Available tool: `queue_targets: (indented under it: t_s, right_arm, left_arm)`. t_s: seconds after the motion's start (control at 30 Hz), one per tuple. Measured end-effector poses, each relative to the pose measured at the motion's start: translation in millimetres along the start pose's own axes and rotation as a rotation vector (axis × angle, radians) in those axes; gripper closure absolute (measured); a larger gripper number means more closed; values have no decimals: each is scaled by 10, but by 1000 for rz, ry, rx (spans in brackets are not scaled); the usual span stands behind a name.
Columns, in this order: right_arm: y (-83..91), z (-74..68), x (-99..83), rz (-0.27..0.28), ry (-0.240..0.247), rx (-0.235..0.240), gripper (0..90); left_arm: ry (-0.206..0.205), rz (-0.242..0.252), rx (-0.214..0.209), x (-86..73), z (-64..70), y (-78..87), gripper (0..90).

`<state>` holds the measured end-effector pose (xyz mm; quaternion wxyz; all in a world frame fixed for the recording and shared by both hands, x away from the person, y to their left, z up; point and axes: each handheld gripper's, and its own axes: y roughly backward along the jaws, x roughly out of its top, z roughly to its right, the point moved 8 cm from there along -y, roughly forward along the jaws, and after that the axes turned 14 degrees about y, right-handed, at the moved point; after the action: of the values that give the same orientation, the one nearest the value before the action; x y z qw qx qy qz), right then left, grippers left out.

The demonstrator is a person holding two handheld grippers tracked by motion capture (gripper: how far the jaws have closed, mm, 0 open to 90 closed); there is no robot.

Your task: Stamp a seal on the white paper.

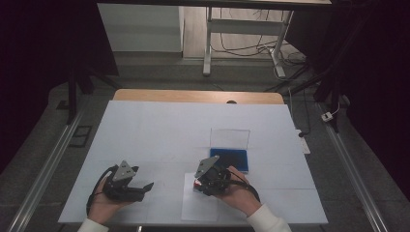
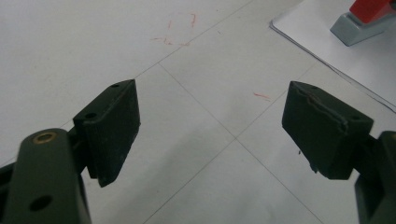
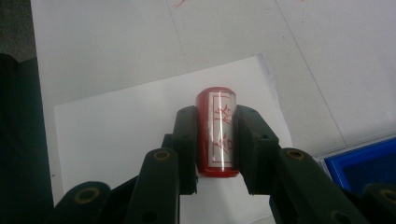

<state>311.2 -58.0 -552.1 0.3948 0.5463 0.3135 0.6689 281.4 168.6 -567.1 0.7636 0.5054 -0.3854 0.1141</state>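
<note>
Red and cylindrical, the stamp (image 3: 217, 137) sat clamped between my right gripper's (image 3: 216, 140) jaws, standing on the white paper sheet (image 3: 116, 126) at six o'clock on the bench (image 1: 159, 130). At one o'clock from it lay the blue ink pad (image 1: 231, 158), lid up. My left gripper (image 2: 212, 123) hovered with jaws wide apart, holding nothing. I judged the stamping step was in hand; next called for a firm, straight press.

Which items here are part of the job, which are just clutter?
In the job:
- red stamp, clamped between the right gripper fingers
- white paper sheet under the stamp
- blue ink pad with its clear lid up

Lying about:
- left gripper, open, holding nothing
- cables on the floor behind the table
</note>
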Motion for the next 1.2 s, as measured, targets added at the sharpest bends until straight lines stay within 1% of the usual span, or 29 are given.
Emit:
queue_targets:
  t_s: [0.03, 0.1, 0.2, 0.27, 0.3, 0.33, 0.37, 0.4, 0.43, 0.47, 0.5, 0.57, 0.83, 0.93, 1.07, 1.13, 1.17, 1.2]
  right_arm:
    - [-1, -3, -1, -3, -8, 3, 697]
    - [-4, -2, 0, -13, -6, 5, 697]
    - [-24, -8, 4, -32, -17, 11, 699]
    - [-35, -2, -2, -45, -13, 21, 699]
    - [-37, -2, -1, -49, -18, 17, 700]
    - [-43, -1, 1, -47, -8, 14, 700]
    - [-45, -11, 6, -53, -16, 11, 700]
    - [-42, -10, 3, -65, -9, 1, 700]
    - [-47, -15, 6, -63, -10, 1, 700]
    - [-47, -7, 1, -64, -2, 2, 700]
    - [-48, -13, 2, -61, -13, 13, 701]
    - [-52, -4, -1, -58, -8, 15, 701]
    - [-54, -14, -6, -58, -16, 17, 703]
    - [-52, -5, -8, -59, -10, 18, 703]
    - [-59, -7, -11, -41, -19, 23, 704]
    - [-56, -8, -10, -48, -16, 20, 704]
    - [-55, -14, -12, -51, -23, 22, 704]
    - [-59, -9, -10, -44, -19, 21, 704]
  left_arm:
    - [-1, -1, 0, -1, 0, -2, 192]
    - [-1, -1, 0, -2, 1, -4, 191]
    - [-2, 0, 1, -4, 1, -3, 191]
    - [-1, 1, 2, -3, 1, 0, 192]
    - [-1, 1, 2, -3, -1, -1, 192]
    - [-1, 1, 2, -4, -2, -3, 192]
    - [-3, -1, 2, -5, -2, -5, 192]
    - [-3, -2, 3, -7, -2, -8, 192]
    - [-5, -4, 3, -9, -1, -10, 192]
    - [-6, -5, 4, -11, -1, -11, 191]
    - [-7, -5, 3, -12, 1, -12, 191]
    - [-7, -5, 5, -12, -1, -11, 191]
    - [-6, -3, 4, -9, 2, -12, 192]
    - [-6, -2, 7, -9, -3, -11, 192]
    - [-7, -4, 6, -9, -3, -13, 192]
    - [-7, -3, 3, -10, 1, -14, 192]
    - [-7, -3, 3, -9, 2, -14, 192]
    - [-7, -3, 4, -10, 1, -14, 192]
